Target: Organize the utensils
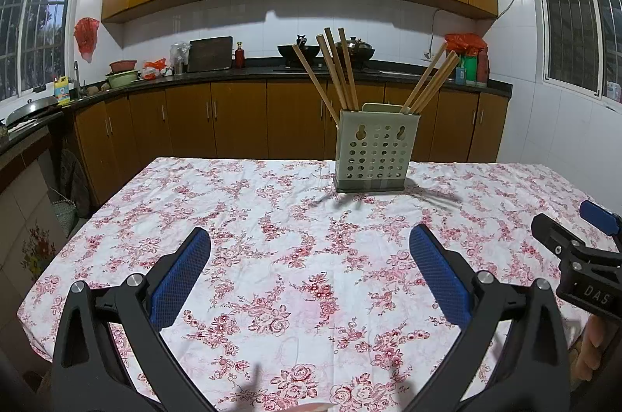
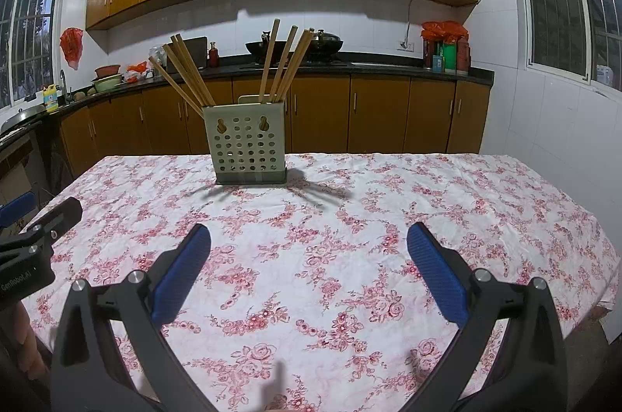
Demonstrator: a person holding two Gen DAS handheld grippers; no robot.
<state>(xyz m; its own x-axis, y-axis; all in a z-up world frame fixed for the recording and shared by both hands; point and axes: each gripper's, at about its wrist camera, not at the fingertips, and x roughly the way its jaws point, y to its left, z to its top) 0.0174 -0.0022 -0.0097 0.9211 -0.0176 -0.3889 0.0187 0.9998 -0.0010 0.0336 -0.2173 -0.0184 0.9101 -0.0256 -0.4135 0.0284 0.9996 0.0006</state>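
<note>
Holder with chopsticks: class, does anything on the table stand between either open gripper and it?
Nothing visible does. Only bare floral tablecloth lies between the left gripper and the holder, and likewise ahead of the right gripper. The chopsticks stand inside the holder, leaning outward in two bunches.

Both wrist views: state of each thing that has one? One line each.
left gripper: open, empty, above the table.
right gripper: open, empty, above the table.
utensil holder: upright on the tablecloth, apart from both grippers.
chopsticks: standing in the utensil holder in two bunches, leaning outward.
lower cabinet doors: shut.
</note>
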